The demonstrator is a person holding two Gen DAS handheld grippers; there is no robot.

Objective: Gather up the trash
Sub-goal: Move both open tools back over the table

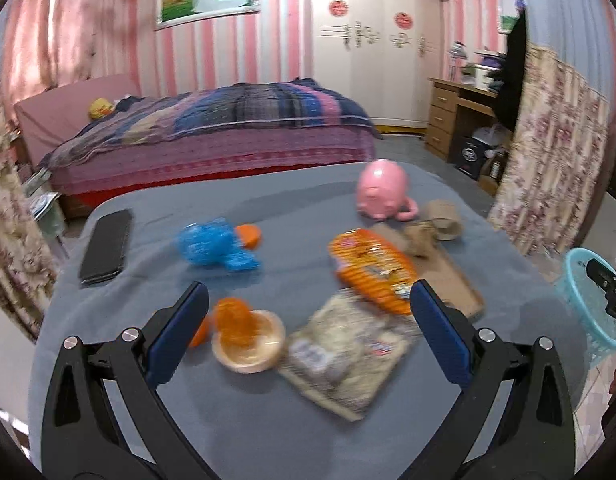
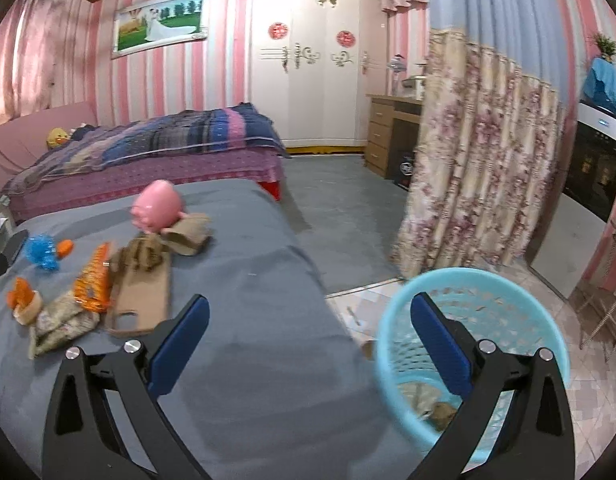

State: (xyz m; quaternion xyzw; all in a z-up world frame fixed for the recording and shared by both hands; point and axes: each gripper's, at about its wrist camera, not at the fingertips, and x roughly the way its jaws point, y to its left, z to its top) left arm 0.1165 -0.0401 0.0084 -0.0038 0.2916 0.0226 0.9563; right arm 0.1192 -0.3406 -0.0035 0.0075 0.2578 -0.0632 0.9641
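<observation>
My left gripper (image 1: 308, 294) is open and empty, low over the grey table (image 1: 267, 432). Between and just beyond its fingers lie a grey-white wrapper (image 1: 344, 356), an orange snack bag (image 1: 372, 268) and a small cup holding orange plastic (image 1: 247, 340). Further right are a flat cardboard piece (image 1: 452, 280), crumpled brown paper (image 1: 420, 236) and a brown paper cup (image 1: 444, 220). My right gripper (image 2: 310, 302) is open and empty, above the table's right edge. Its right finger hangs over the turquoise basket (image 2: 472, 280), which has some brown trash (image 2: 432, 404) at the bottom.
A pink pig toy (image 1: 382, 190), a blue spiky toy (image 1: 211, 246) and a black phone (image 1: 105, 246) also lie on the table. The basket (image 1: 588, 304) stands on the tiled floor off the table's right side. A bed (image 1: 211, 136) and a floral curtain (image 2: 480, 168) are behind.
</observation>
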